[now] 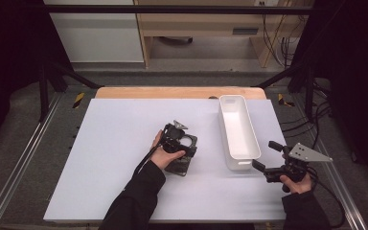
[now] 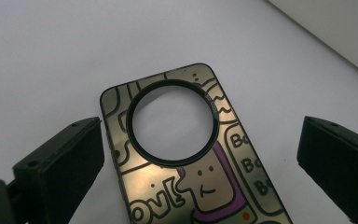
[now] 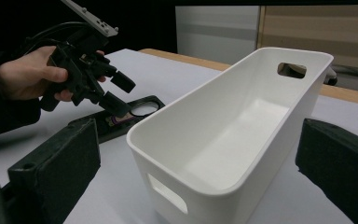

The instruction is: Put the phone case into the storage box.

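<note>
White foam-board worktop [image 1: 115, 191] carries one white plastic oblong bin [image 1: 238, 132] near its right edge and one gold cartoon-printed phone case [image 2: 186, 154] mid-board, lettered "Bo", between the released left gripper [image 2: 200, 158]; right gripper [image 1: 268, 160] likewise released

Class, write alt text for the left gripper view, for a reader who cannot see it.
A phone case with cartoon doodles and a large round camera cutout lies flat on a white table, seen from close above. The left gripper hangs over it with its two black jaws spread wide, one at each side of the case and not gripping it.
</note>
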{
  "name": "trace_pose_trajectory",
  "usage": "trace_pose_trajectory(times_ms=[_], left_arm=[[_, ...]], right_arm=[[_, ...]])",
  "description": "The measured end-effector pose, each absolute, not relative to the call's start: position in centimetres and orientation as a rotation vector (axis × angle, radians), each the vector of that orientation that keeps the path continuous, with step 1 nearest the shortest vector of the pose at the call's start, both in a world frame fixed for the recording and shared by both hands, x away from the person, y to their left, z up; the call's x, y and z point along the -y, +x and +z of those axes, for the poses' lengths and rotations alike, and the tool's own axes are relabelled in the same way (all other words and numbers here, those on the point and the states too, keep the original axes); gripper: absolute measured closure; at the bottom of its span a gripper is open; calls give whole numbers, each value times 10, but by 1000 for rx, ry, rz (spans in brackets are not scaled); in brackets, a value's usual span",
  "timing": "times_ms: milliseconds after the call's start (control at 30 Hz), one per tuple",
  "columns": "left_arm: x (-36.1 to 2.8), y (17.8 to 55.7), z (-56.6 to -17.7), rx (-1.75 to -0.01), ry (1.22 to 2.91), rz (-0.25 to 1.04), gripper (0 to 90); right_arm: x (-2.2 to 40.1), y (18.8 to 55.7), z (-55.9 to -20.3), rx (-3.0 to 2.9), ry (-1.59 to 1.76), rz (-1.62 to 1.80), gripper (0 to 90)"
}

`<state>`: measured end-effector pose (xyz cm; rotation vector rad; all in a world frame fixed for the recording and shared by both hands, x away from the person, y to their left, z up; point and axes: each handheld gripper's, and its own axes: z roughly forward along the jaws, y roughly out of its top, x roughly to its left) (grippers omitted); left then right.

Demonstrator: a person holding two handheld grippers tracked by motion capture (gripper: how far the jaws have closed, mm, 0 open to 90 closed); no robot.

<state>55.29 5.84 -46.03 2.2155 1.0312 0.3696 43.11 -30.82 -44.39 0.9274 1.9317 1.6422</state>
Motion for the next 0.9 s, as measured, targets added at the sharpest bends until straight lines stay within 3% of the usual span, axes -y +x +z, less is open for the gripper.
trace_pose_trajectory(times_ms=[900], left_arm=[[-55, 551, -481, -1098, 2271, 382, 15]], right_arm=[[308, 431, -444, -1936, 929, 1641, 4]])
